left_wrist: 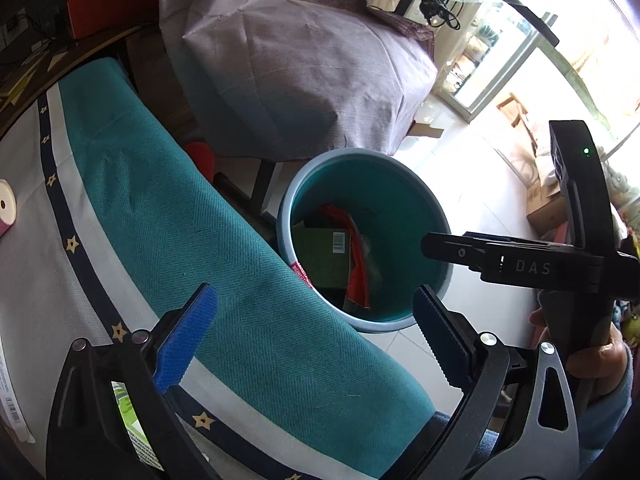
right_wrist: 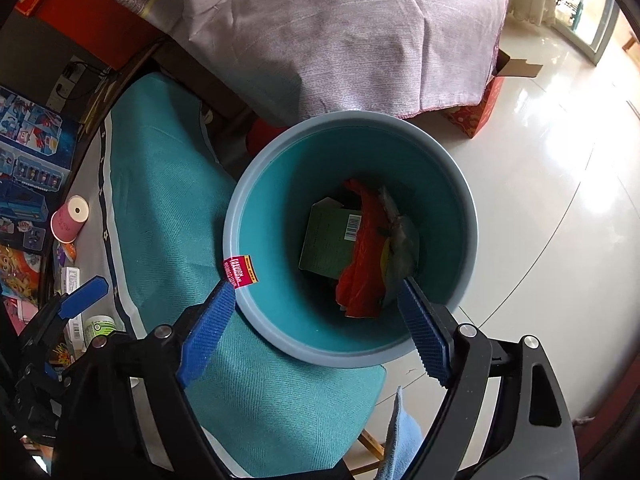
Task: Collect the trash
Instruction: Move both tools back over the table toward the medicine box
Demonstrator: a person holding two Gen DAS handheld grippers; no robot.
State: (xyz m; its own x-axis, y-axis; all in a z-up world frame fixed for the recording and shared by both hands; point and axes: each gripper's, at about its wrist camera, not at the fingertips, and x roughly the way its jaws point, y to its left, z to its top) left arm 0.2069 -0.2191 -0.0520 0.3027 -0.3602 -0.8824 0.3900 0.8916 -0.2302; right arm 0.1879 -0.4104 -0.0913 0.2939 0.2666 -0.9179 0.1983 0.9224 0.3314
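Note:
A round teal bin stands on the floor beside the table. At its bottom lie a green carton with a barcode, a crumpled red wrapper and a grey wrapper. My right gripper hangs open above the bin with nothing between its blue pads. A small red label sits at the bin's rim by the left pad. My left gripper is open and empty over the table's edge, with the bin just beyond. The right gripper reaches over it from the right, held by a hand.
A teal tablecloth with a star border covers the table. On it stand a pink cup and a green-labelled jar. A lilac cloth drapes furniture behind the bin. A red box sits on the white tiled floor.

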